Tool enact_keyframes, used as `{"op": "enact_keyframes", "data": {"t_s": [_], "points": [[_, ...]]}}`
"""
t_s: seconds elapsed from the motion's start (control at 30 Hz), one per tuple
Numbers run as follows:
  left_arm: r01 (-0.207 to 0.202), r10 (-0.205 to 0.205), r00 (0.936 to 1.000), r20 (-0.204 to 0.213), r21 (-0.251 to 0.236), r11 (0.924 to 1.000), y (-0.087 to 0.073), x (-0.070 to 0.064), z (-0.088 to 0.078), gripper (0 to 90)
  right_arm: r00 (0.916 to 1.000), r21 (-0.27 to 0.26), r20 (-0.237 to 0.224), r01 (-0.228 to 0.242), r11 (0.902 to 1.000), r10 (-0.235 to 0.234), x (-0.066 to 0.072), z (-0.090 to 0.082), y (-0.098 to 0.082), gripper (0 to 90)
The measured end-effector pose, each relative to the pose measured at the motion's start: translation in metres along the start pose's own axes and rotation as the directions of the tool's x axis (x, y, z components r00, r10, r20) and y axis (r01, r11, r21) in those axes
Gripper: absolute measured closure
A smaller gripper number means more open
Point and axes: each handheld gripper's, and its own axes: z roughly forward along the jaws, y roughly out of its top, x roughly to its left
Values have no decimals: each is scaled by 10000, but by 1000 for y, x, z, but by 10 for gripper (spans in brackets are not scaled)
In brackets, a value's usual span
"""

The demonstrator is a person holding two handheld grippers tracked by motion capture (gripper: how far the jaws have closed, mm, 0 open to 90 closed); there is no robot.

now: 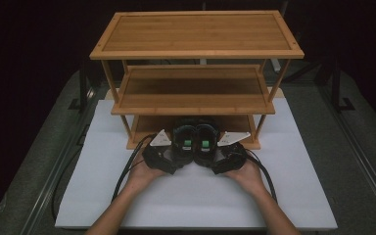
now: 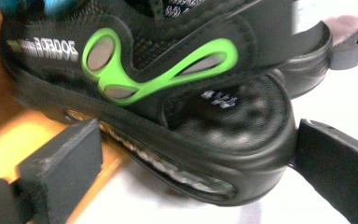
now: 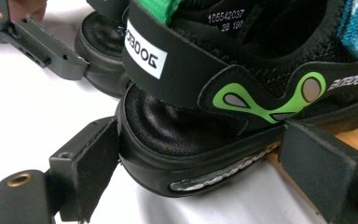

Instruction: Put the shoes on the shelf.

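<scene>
Each gripper, left point(image 1: 172, 154) and right point(image 1: 216, 155), clamps one black sandal's point(image 1: 184, 139) heel at the rack's point(image 1: 196, 51) bottom-shelf front edge; I'd slide both in level, together.

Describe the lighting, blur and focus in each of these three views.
High view: dim, black surroundings, soft detail, white mat lit evenly. Left gripper view: left shoe slightly blurred, heel print smeared, mat blown out. Right gripper view: sharper, right shoe label legible, gloss on sole.

The right sandal's heel strap point(image 3: 168, 60) reads "BOBDOG"; its inner label point(image 3: 225, 19) reads "105542037".
</scene>
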Motion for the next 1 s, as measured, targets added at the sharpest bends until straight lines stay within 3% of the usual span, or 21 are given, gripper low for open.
{"op": "enact_keyframes", "data": {"t_s": [0.1,0.4,0.67,0.87,0.93,1.0], "points": [[-283,285,9994,-172,87,9996,5,3,2,85,9998,-169,-102,-191,9997,190,-6,1,2,140],[85,-86,9994,-348,-41,10000,8,22,13,93,9995,-338,119,-299,9990,303,-23,11,11,147],[265,-256,9981,-554,144,9995,14,31,21,98,9988,-217,341,-339,9992,347,-34,20,17,150],[-11,48,9969,-792,472,9989,18,40,25,98,9986,-81,461,-259,9996,262,-41,24,22,151],[197,-171,9966,-804,323,9993,18,40,27,98,9979,-125,591,-261,9996,268,-43,26,22,151],[133,-103,9966,-814,360,9993,18,42,28,98,9981,-142,532,-314,9994,321,-46,27,23,151]]}}
